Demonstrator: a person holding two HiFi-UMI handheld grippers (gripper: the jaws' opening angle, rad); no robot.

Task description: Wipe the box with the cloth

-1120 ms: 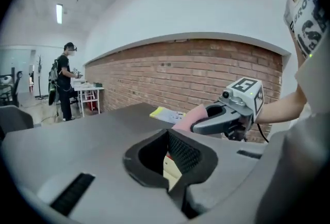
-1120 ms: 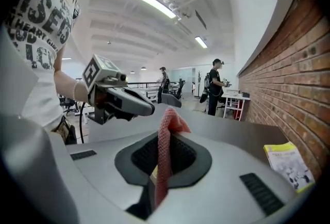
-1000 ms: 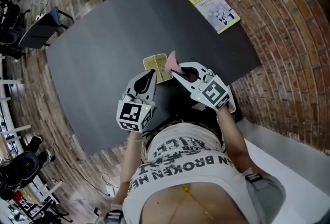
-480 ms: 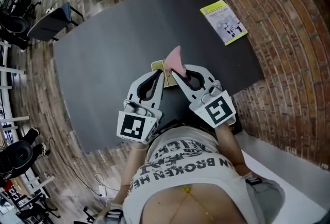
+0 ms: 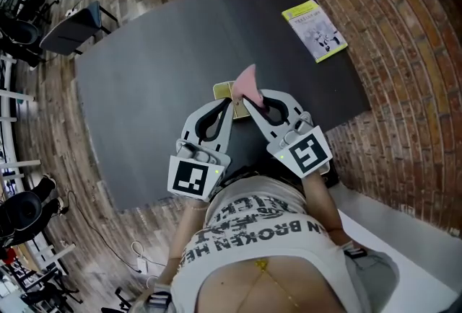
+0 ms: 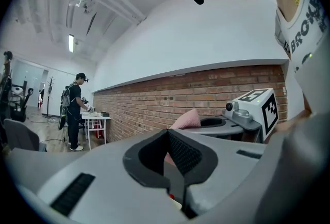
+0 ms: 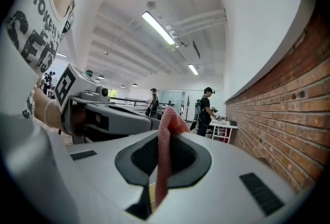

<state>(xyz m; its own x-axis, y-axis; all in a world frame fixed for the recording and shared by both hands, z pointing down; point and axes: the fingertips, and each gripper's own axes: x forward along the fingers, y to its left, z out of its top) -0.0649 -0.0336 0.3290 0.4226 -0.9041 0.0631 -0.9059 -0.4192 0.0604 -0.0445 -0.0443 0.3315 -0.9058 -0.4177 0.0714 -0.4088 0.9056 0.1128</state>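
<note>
Over the dark table [image 5: 144, 88], my right gripper [image 5: 250, 100] is shut on a pink cloth [image 5: 245, 79] that sticks up past its tips. The right gripper view shows the same cloth [image 7: 166, 138] pinched between the jaws. My left gripper [image 5: 225, 105] is beside it, shut, with nothing visible between its pads [image 6: 181, 152]. A small tan box [image 5: 232, 97] shows between and under the two tips, mostly hidden; I cannot tell whether either gripper touches it. In the left gripper view the right gripper [image 6: 242, 114] and the cloth [image 6: 186, 120] are alongside.
A yellow-green booklet [image 5: 314, 30] lies near the table's far right corner. Brick paving runs along the right side and a chair [image 5: 72, 27] stands at the far left. People stand at a white table [image 7: 224, 127] in the distance.
Both grippers rose toward the camera together, the right one keeping the cloth; they look larger now. Over the last half second they have hardly moved.
</note>
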